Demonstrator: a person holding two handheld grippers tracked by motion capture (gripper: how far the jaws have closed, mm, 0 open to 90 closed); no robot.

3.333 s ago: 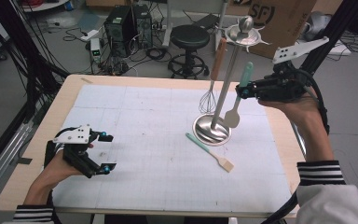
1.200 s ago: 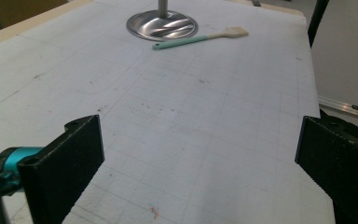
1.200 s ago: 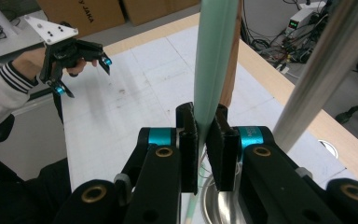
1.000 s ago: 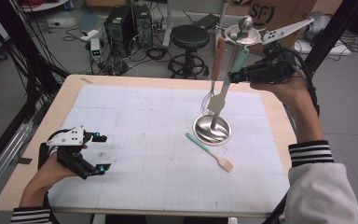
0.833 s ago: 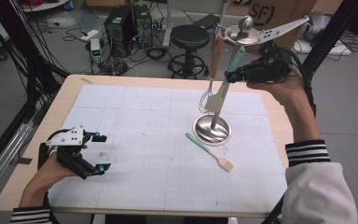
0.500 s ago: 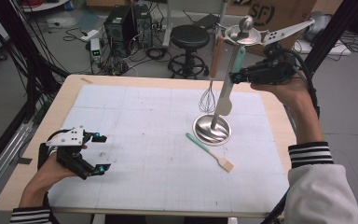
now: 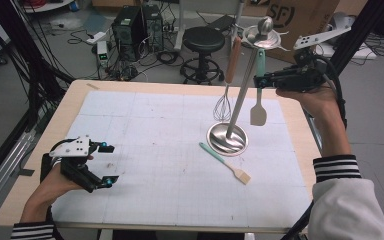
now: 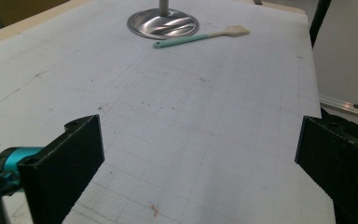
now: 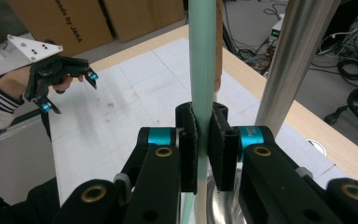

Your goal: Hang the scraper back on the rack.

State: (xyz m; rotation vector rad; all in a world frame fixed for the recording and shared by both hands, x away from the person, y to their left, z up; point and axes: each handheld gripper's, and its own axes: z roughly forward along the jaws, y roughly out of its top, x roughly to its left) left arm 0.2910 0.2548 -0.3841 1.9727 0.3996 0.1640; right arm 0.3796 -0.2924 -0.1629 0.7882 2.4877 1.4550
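The right gripper [image 7: 263, 80] clamps the mint-green handle of a spatula [image 7: 258, 112] and now holds it high at the stand's [image 7: 240, 82] top disc, near 1 o'clock on the table [image 7: 40, 150]. A few seconds ago that spatula hung lower, its blade just above the stand's round steel base [image 7: 227, 138]. It has since been lifted and carried toward the hooks, and over the last second it has hardly shifted. I judge this as hanging the tool on the rack: the handle end is level with the rim of the disc, so what remains is to catch its loop on a hook and let go. In the right gripper view the black pads [image 9: 188, 144] press on the handle [image 9: 202, 56] from both sides, with the steel pole [image 9: 298, 51] just to its right.

The left gripper [image 7: 102, 162] rests at 8 o'clock, unmoved, its jaws spread wide with nothing between them; bare gridded mat [image 8: 205, 121] lies ahead of it.

As for holders, the stand is the only one. A whisk [image 7: 224, 102] with a wooden handle hangs from it on the 11 o'clock side. A second mint-handled spatula [image 7: 225, 163] lies flat on the mat at 5 o'clock of the base, touching or nearly touching its rim, still to be hung.
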